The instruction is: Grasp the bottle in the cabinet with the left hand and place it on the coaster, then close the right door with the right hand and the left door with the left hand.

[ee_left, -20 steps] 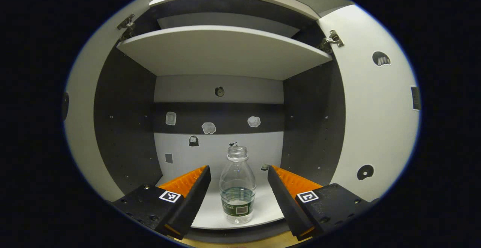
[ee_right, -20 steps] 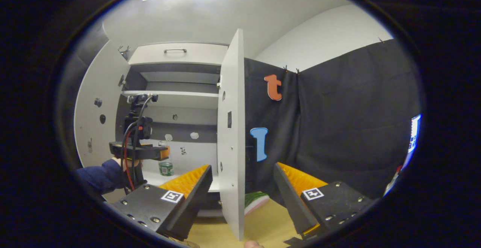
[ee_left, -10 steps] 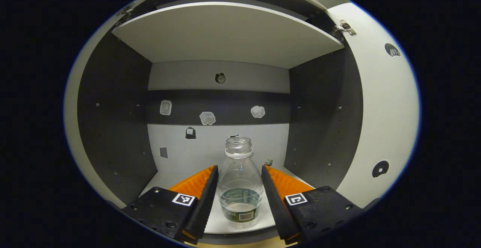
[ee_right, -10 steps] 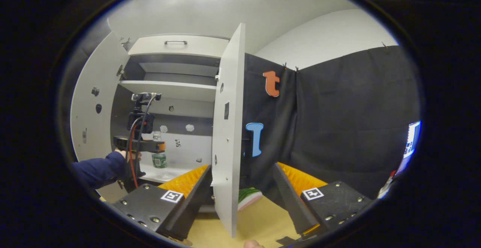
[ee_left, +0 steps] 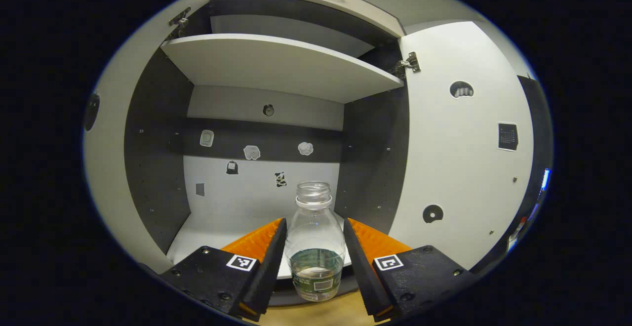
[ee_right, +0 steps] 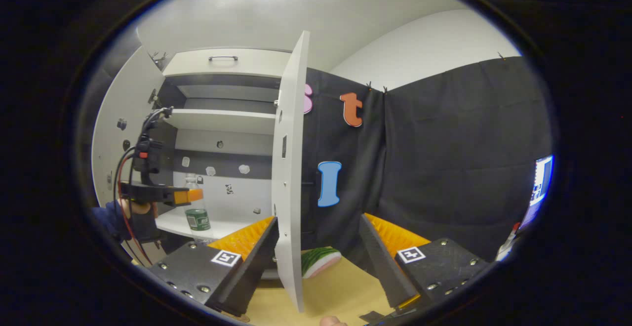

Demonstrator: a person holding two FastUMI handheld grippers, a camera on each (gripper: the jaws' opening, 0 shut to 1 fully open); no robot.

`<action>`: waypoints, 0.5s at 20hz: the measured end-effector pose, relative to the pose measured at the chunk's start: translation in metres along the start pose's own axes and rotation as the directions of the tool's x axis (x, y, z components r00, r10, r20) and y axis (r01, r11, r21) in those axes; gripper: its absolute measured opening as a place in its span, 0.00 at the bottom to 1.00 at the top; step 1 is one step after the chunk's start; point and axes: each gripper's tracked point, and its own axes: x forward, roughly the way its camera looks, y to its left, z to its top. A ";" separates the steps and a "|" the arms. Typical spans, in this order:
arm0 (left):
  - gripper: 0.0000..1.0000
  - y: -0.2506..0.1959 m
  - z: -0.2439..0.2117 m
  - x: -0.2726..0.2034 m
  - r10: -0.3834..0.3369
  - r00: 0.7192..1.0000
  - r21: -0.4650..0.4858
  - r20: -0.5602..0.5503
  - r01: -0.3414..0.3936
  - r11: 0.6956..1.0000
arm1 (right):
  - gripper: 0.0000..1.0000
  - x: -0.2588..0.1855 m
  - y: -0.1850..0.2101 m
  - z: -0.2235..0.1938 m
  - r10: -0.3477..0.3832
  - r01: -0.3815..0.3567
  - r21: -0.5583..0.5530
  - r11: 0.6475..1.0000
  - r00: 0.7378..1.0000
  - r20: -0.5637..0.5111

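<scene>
Left door: standing swung wide at the far left of the right gripper view, giving my left hand room to work.
Left gripper: I am pinching the bottle between both fingers at its label band, low on the body, I judge so that it stays upright while carried.
Bottle: uncapped, nearly empty, hanging at the front lip of the lower shelf; in the right gripper view it is lifted clear of that shelf.
Right door: standing edge-on, open, directly ahead of my right gripper.
Right gripper: fingers spread, holding nothing, waiting over the wooden table.
Obstruction: I judge the open right door is crowding the bottle's path outward.
Green-striped object: lying on the table behind the right door; I cannot tell whether it is the coaster.
</scene>
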 end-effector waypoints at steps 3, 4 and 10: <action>0.72 -0.013 -0.026 -0.024 -0.035 0.999 -0.002 -0.018 0.035 0.999 | 0.99 0.004 -0.008 0.000 -0.008 0.008 -0.008 1.000 1.000 0.003; 0.72 -0.015 -0.039 -0.031 -0.040 0.999 -0.004 -0.036 0.040 0.999 | 0.99 0.005 -0.010 -0.001 -0.009 0.009 -0.012 1.000 1.000 0.003; 0.72 -0.004 -0.117 -0.065 0.026 0.994 -0.068 -0.107 -0.033 0.997 | 0.99 0.012 -0.020 -0.001 -0.020 0.020 -0.017 1.000 1.000 0.003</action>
